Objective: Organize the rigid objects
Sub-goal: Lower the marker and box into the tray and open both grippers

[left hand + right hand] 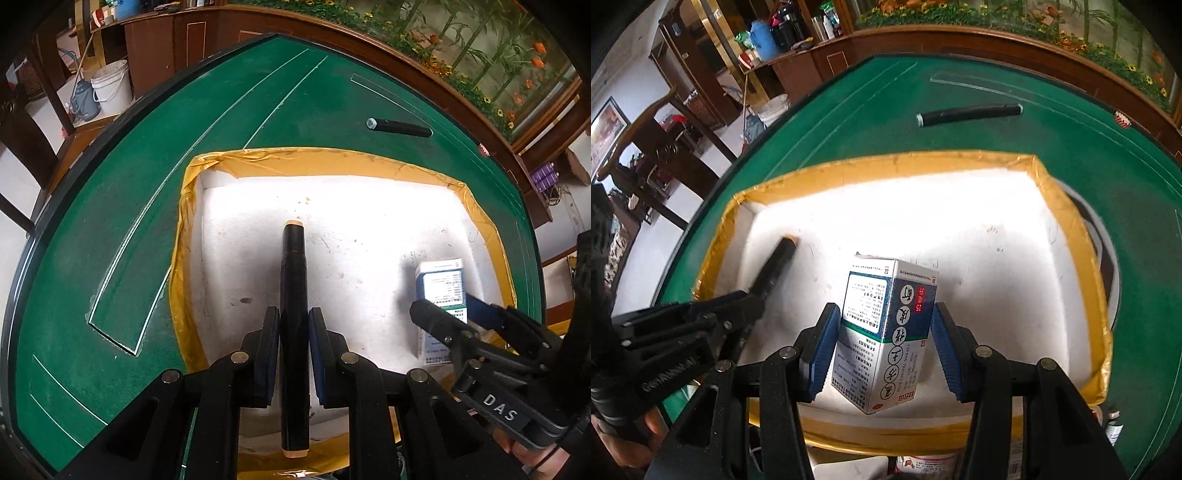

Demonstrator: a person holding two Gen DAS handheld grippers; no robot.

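Note:
My left gripper (293,325) is shut on a black marker with tan ends (293,295) and holds it over the white box with yellow-taped rim (325,158). The marker also shows in the right wrist view (775,266). My right gripper (882,325) is shut on a white and blue medicine carton (886,332) and holds it tilted over the same box (886,164). The carton also shows in the left wrist view (441,291). A second black marker (400,127) lies on the green table beyond the box, and also shows in the right wrist view (969,112).
The box sits on a green felt table (110,229) with white lines. A wooden counter (960,40) curves behind the table. White buckets (110,86) stand on the floor at the far left. A wooden chair (657,122) stands left of the table.

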